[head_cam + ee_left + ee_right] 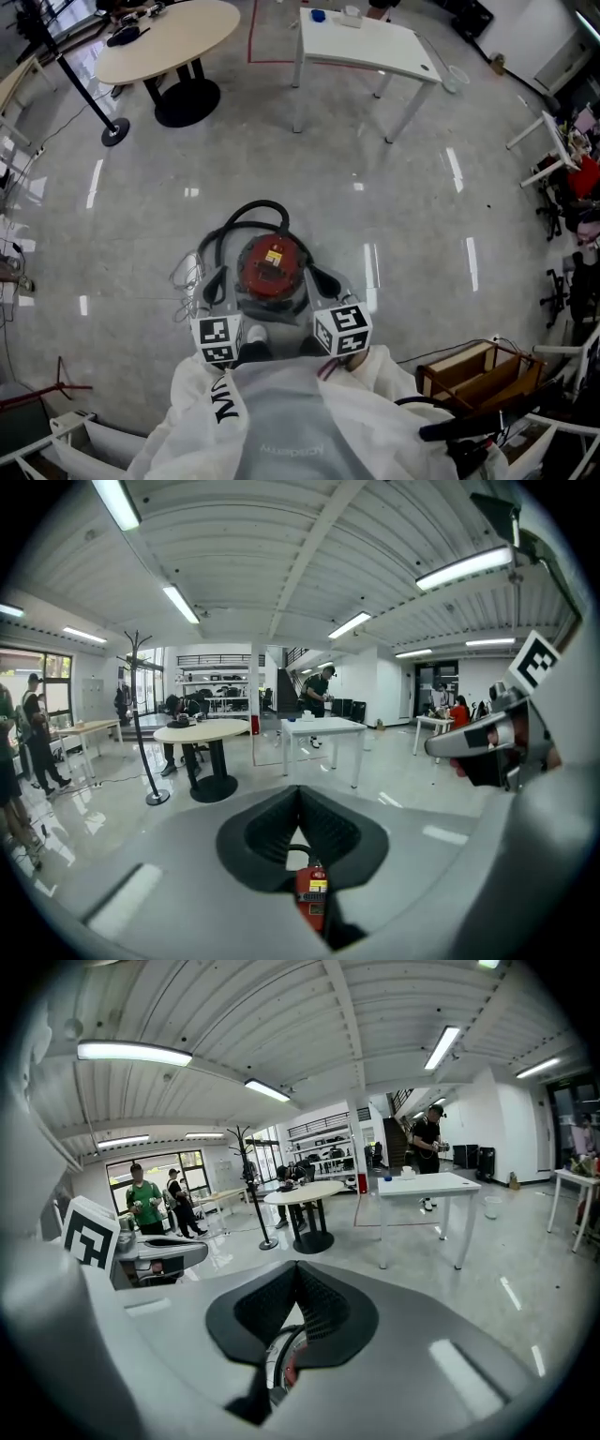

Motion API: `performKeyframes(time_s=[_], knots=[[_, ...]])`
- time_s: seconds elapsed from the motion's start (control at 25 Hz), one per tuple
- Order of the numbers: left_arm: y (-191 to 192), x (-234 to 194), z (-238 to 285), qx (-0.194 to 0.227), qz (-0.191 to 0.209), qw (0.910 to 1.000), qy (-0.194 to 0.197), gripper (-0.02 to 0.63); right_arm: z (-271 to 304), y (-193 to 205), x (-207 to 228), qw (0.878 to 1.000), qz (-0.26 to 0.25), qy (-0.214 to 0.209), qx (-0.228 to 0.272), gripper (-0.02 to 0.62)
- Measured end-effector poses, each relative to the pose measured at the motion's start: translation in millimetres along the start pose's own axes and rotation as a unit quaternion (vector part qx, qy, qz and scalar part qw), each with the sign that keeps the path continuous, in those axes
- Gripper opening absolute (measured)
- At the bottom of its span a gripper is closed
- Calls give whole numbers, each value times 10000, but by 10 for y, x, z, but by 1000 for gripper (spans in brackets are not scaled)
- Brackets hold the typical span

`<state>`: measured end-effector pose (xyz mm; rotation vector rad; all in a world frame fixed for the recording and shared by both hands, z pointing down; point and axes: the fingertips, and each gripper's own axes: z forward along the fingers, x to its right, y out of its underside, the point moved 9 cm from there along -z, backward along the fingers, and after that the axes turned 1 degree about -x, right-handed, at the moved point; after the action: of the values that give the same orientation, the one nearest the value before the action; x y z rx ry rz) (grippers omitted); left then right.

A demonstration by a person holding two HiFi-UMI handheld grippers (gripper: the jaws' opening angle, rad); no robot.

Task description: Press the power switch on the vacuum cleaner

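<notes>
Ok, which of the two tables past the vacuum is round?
The beige table on a black pedestal, upper left in the head view; the white table is rectangular, on thin legs.

A vacuum cleaner (272, 267) stands on the floor (394, 206) directly in front of the person. Its hose (251, 211) loops round its far side. The left gripper (300, 797) and right gripper (298, 1274) are side by side over its near side. Well beyond it, a round table (169, 42) stands to the left and a rectangular table (366, 42) to the right. A coat stand (114, 131) is just left of the round table. A wooden crate (473, 375) sits at the person's right.
</notes>
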<state>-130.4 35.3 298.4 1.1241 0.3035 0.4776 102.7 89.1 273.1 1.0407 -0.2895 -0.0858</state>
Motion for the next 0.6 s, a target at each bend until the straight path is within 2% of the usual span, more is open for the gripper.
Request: performKeyframes(time_s=[0.6], knots=[[-76,554,93,-151,-69,9973,-721,0,53,-54,623,9967,-181,-781,-119,0]])
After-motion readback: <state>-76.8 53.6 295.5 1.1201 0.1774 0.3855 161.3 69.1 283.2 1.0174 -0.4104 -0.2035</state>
